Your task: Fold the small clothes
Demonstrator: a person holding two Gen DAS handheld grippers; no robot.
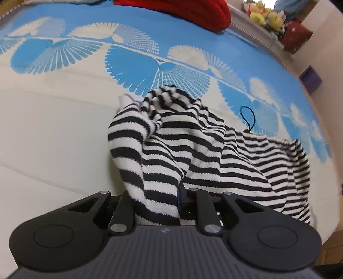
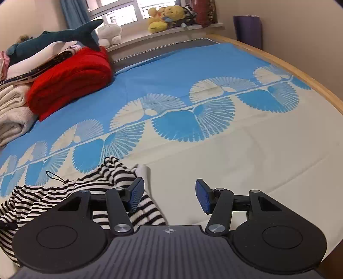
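A black-and-white striped garment [image 1: 193, 150] lies bunched on the blue and cream bedspread [image 1: 53, 128]. My left gripper [image 1: 163, 201] is shut on a fold of the striped garment, which drapes up over the jaws and hides the pads. In the right wrist view the same garment [image 2: 90, 188] lies at the lower left. My right gripper [image 2: 169, 195] is open and empty, its left pad [image 2: 136, 193] over the garment's edge and its right pad [image 2: 203, 196] over bare bedspread [image 2: 246, 161]. A thin black cord loop [image 1: 247, 118] sticks out of the garment.
A folded red knit [image 2: 70, 79] and a pile of pale clothes [image 2: 12, 111] with a plush shark [image 2: 60, 36] sit at the far left of the bed. Plush toys [image 2: 165, 17] line the window sill. The bed's wooden edge [image 2: 300, 73] runs along the right.
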